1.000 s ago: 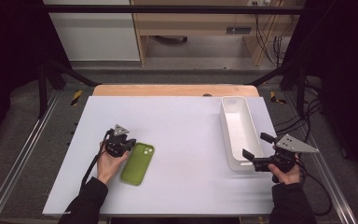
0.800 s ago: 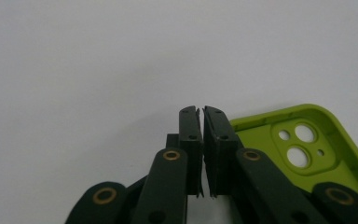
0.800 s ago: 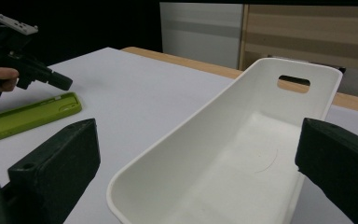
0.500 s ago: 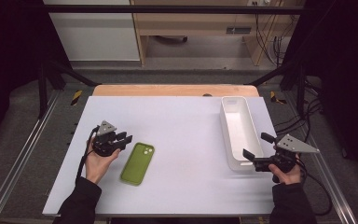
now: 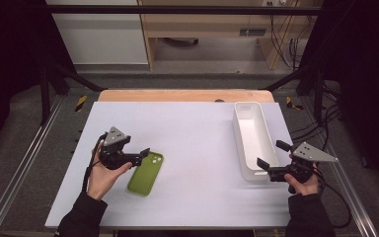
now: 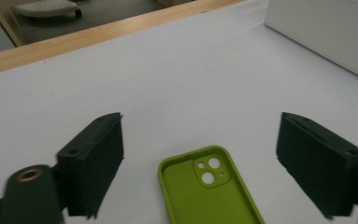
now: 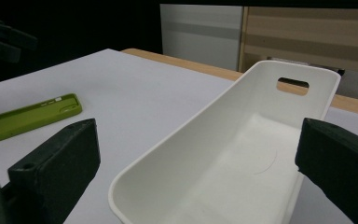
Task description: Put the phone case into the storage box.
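Olive-green soft-looking phone case (image 5: 146, 173), rounded rectangle, lies flat and hollow side up on the white table (image 5: 187, 128), nearer the front-left corner than the middle; camera cut-outs at its far end. Matte, rubbery look, low raised lip all round.

Left gripper (image 5: 139, 155) hovers just beside the case's far end. Its jaws have just been opening; they stand wide apart with the case (image 6: 208, 191) between and below them, untouched. Judged step: release done, or an approach for a fresh grasp.

Right gripper (image 5: 268, 154) sits at the near end of the long white plastic tray (image 5: 253, 136) by the right edge, jaws spread to either side of it, clasping nothing. Tray (image 7: 223, 154) smooth, glossy, empty, slot handle at far end.

Next move likely calls for pinching the thin lip squarely.
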